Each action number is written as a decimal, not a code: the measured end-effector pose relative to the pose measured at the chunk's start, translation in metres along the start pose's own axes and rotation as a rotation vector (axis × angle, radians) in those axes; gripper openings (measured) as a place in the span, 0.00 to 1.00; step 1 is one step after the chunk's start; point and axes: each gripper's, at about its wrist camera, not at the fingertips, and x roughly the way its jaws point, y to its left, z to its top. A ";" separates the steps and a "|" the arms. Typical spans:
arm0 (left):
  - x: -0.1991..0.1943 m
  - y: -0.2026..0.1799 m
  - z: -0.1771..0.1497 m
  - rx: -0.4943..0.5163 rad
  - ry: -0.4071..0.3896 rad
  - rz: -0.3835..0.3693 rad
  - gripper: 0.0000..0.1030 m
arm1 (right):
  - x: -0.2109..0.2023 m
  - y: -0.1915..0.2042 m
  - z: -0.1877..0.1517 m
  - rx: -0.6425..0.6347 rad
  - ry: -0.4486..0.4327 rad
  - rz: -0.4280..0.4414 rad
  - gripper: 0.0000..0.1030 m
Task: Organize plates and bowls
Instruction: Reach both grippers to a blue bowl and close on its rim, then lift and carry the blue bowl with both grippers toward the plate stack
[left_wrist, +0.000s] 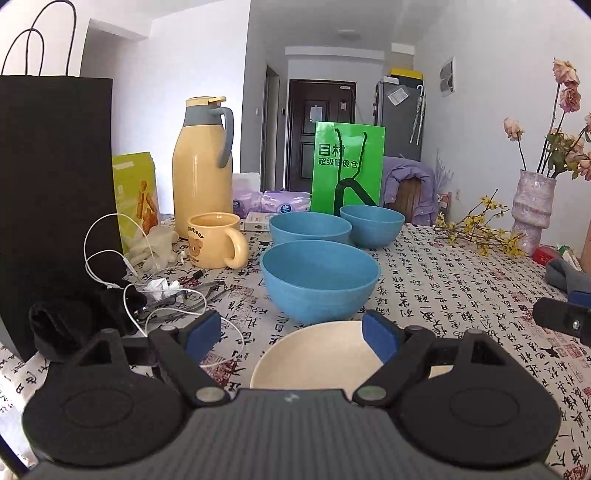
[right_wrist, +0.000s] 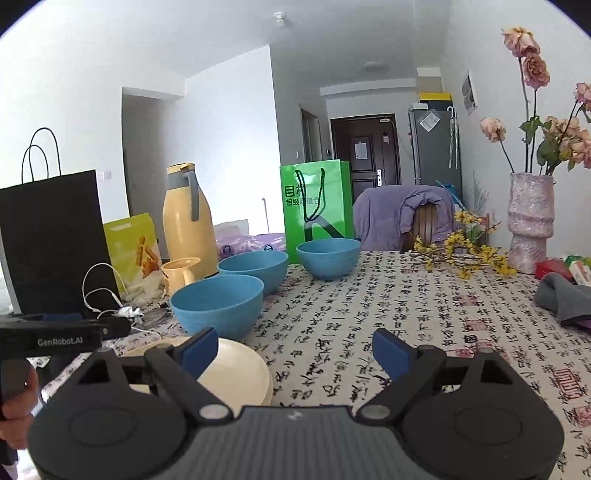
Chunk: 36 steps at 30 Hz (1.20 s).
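At my far left a black paper bag (left_wrist: 55, 184) stands on the calligraphy-print tablecloth (left_wrist: 461, 295), with white earphone cables (left_wrist: 110, 258), a bear mug (left_wrist: 214, 240) and a yellow thermos jug (left_wrist: 203, 166) crowding that side. My left gripper (left_wrist: 291, 332) has its jaws apart and empty above a cream plate (left_wrist: 317, 354) lying flat. Beyond it sit three blue bowls, mouths up: the nearest bowl (left_wrist: 319, 280), one behind it (left_wrist: 310, 229) and one further right (left_wrist: 371, 223), before a green gift bag (left_wrist: 347, 166). My right gripper (right_wrist: 295, 352), jaws apart too, holds nothing over bare cloth; a vase of dried roses (right_wrist: 530, 221) stands far right.
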 end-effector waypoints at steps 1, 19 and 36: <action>0.006 0.001 0.003 0.001 0.004 0.006 0.83 | 0.011 -0.001 0.005 0.007 0.005 0.011 0.87; 0.135 0.036 0.043 -0.155 0.182 -0.065 0.74 | 0.188 0.003 0.039 0.176 0.225 0.216 0.77; 0.183 0.049 0.047 -0.261 0.309 -0.088 0.19 | 0.270 0.008 0.037 0.227 0.368 0.221 0.24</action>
